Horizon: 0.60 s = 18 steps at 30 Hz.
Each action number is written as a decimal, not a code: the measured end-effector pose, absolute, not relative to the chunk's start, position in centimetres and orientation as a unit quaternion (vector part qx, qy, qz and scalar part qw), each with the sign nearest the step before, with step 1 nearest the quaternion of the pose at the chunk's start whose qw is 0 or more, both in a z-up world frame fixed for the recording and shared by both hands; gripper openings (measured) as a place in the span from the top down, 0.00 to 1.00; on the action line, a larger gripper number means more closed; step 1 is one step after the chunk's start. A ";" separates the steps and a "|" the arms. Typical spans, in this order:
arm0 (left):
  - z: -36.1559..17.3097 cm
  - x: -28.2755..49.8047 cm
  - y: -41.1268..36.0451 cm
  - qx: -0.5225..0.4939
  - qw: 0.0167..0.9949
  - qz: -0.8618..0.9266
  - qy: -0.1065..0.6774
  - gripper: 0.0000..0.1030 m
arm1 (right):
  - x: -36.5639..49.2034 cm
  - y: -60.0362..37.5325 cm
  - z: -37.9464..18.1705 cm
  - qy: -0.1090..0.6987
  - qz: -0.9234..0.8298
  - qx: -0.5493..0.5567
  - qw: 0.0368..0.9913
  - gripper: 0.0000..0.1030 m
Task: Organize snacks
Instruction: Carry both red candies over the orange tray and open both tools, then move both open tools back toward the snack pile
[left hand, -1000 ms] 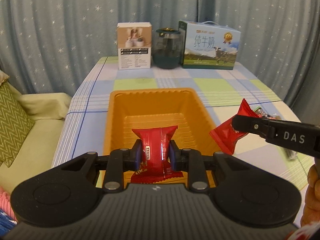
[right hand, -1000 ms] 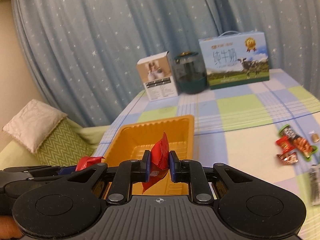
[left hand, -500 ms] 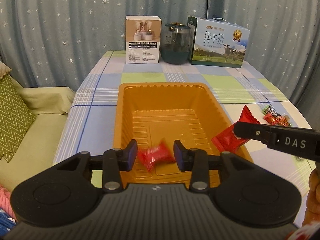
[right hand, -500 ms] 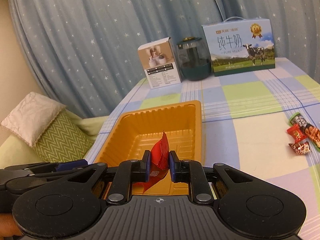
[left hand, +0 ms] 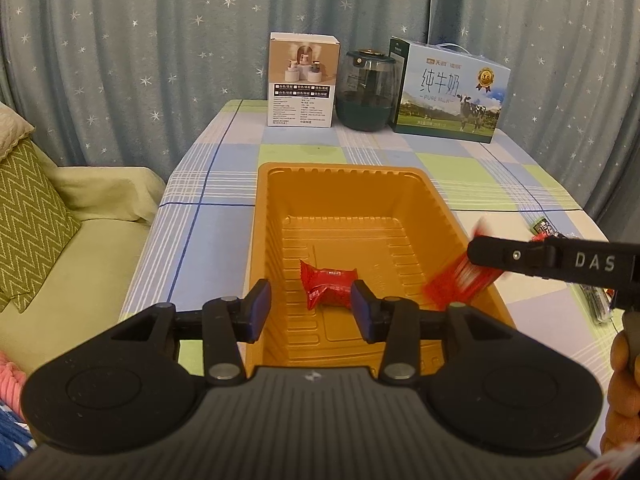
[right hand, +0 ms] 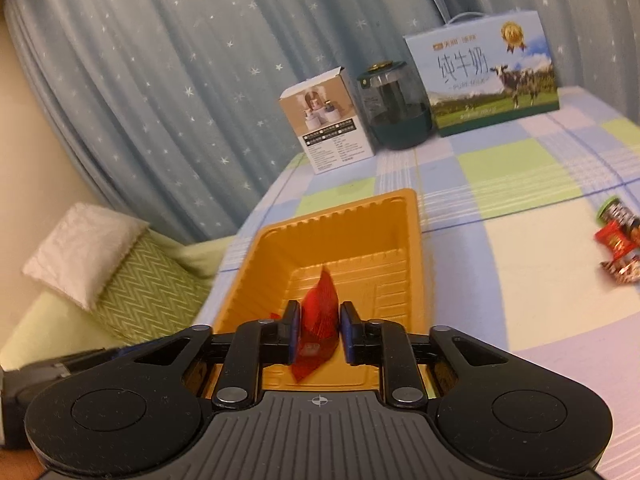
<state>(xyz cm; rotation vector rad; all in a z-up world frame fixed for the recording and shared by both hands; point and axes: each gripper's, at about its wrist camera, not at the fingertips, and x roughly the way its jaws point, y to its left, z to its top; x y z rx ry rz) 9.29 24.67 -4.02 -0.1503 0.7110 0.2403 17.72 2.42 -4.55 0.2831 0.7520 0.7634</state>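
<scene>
Snacks were going into the orange tray (left hand: pixel 344 184) on the checked desk (left hand: pixel 224 168), and one red packet (left hand: pixel 326 286) already lay on the tray floor near its front wall. Above it the left gripper (left hand: pixel 310 309) hung released, its jaws having just been opening, nothing between them. The right gripper (right hand: pixel 319 334) had just been loosening too: a second red packet (right hand: pixel 318 322) stood on edge between its jaws with a gap showing on each side, so I judged it let go and dropping, blurred in the left view over the tray's right wall.

That wall was the worry. The packet seemed close to the right rim, and a light, slippery wrapper could catch the edge and slide out onto the desk. The two grippers also sat close together over the same end of the tray, so they might knock.

Open room lay to the right, where more snacks (right hand: pixel 616 236) waited near the desk's edge; boxes and a jar stood well back.
</scene>
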 end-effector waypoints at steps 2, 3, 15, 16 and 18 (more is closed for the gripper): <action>-3.9 9.1 24.7 -0.075 0.928 0.117 0.345 0.60 | 17.5 2.3 -4.4 0.351 0.357 0.133 0.855 0.43; -3.9 9.1 24.7 -0.076 0.928 0.118 0.345 0.59 | 17.5 2.1 -4.3 0.349 0.356 0.136 0.856 0.43; -3.5 8.1 23.7 -0.085 0.928 0.117 0.343 0.52 | 16.3 -0.4 -3.4 0.328 0.324 0.126 0.878 0.43; -3.5 8.0 23.4 -0.085 0.928 0.117 0.344 0.52 | 16.2 -0.5 -3.3 0.329 0.322 0.125 0.879 0.43; -3.3 7.8 23.0 -0.087 0.928 0.114 0.344 0.49 | 15.9 -0.9 -3.1 0.330 0.319 0.124 0.880 0.43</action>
